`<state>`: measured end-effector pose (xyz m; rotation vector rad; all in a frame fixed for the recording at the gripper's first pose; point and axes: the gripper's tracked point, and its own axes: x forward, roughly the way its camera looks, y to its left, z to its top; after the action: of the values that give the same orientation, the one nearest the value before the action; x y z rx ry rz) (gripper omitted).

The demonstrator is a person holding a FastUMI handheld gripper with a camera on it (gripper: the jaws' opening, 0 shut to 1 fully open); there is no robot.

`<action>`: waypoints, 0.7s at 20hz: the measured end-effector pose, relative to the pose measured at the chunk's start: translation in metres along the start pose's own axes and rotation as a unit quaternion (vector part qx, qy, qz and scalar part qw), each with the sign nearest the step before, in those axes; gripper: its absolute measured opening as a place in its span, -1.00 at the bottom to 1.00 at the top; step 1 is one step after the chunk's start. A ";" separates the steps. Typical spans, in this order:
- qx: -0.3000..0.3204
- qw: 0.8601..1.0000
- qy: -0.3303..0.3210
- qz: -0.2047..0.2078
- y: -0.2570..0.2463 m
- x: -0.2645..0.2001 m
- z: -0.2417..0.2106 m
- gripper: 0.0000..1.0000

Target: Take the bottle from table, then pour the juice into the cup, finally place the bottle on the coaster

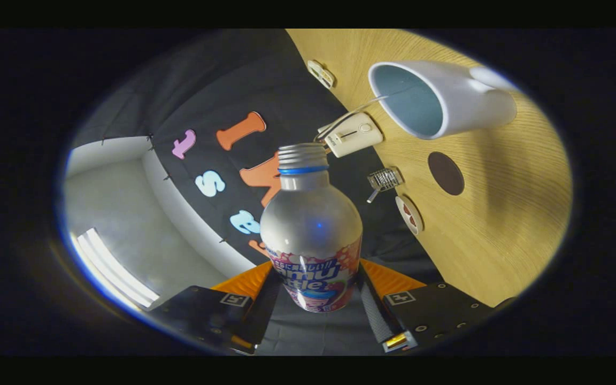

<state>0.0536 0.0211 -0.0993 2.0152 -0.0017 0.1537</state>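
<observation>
Hand-held gripper (316, 286) clamped on the bottle (312, 230): both fingers (262, 299) press against the labelled lower body, one on each side. The bottle stands straight out ahead between the fingers, its threaded neck uncapped and ringed by a blue band, its upper body plain and silvery.

The whole view is rolled, so that the wooden counter (500, 240) rises as a slanted plane beyond the bottle, to the side of its neck. On the counter lies a white cup (436, 99) with a pale blue inside, its open mouth turned toward the bottle and its handle on the far side; cup and bottle mouth are apart, with no liquid visible between them. A dark round coaster (446, 173) lies flat on the counter just below the cup, bare.

Along the counter's edge, between bottle and cup, sit several small items: a cream-coloured box (352, 135) with a thin cable running from it, just beyond the bottle mouth; a small wire clip (384, 179); a round white disc (409, 214) with dark markings; and a small white piece (321, 73) farther off.

On the bottle's other side hang the booth's black cloth, a pale wall, and a bright strip light (113, 272).
</observation>
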 end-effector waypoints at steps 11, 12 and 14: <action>0.022 1.000 -0.020 0.004 -0.004 0.000 0.013 0.53; 0.026 0.999 -0.021 0.002 -0.006 -0.002 0.013 0.53; 0.032 0.999 -0.020 0.000 -0.007 0.002 0.013 0.53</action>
<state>0.0576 0.0128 -0.1105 2.0828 -0.0224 0.1145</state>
